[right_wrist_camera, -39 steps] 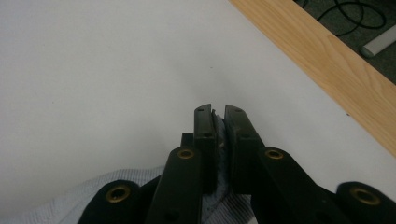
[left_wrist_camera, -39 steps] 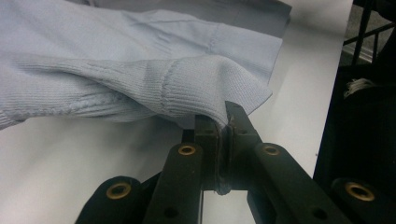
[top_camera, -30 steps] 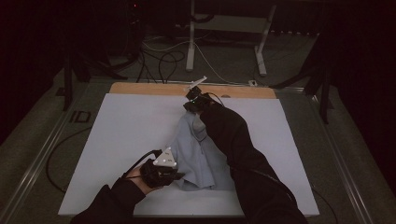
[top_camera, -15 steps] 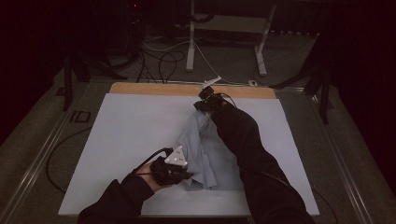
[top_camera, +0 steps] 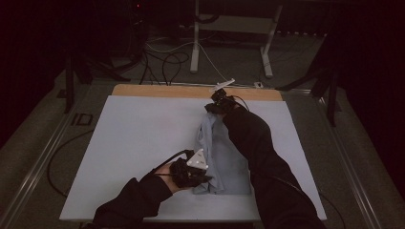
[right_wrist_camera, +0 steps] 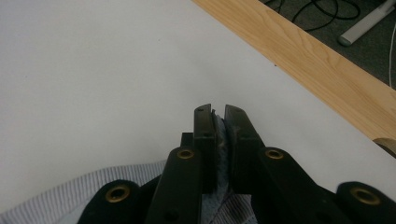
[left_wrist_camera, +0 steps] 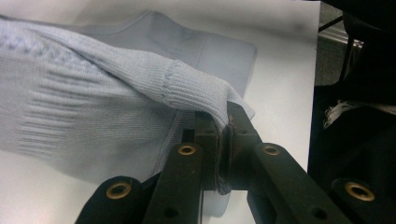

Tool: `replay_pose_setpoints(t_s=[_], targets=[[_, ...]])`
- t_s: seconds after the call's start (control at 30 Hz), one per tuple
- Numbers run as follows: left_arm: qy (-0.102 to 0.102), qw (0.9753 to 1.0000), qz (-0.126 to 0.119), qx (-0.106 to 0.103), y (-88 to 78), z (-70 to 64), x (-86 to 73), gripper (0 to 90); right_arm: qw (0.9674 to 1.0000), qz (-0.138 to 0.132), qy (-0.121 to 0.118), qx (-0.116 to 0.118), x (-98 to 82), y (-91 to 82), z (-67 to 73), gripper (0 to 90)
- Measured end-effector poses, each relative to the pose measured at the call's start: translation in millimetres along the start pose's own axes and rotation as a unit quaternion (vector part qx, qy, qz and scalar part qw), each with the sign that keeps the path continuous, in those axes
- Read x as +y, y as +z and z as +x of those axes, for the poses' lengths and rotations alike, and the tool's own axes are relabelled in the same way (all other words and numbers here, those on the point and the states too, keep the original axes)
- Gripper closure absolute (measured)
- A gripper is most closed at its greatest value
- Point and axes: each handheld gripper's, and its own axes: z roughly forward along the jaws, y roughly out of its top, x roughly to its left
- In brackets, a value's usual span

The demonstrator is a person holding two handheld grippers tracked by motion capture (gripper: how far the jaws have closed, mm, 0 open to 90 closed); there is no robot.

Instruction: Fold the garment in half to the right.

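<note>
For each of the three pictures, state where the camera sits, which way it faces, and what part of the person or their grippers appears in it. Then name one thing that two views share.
High view: above the near table edge, looking forward and down on the white table; both dark-sleeved forearms, left gripper, right gripper.
Left gripper view: rides the left gripper, facing along its jaws, shut on a ribbed cuff.
Right gripper view: rides the right gripper, facing the wooden table edge; jaws pinch cloth.
Shared: the pale blue knitted garment.
</note>
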Motion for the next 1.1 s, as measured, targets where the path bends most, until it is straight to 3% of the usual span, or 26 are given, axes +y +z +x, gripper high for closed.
replay_pose_setpoints(t_s=[0.47, 1.1], targets=[[0.037, 0.9987, 0.035, -0.002, 39.7, -7.3, 20.6, 87.3, 0.9999, -0.004, 0.008, 0.01, -9.7, -1.2, -13.7, 84.2], [0.056, 0.9967, 0.059, 0.0, 79.2, -9.0, 38.5, 87.1, 0.9993, -0.01, 0.018, 0.03, -23.5, 4.7, -29.3, 83.1]])
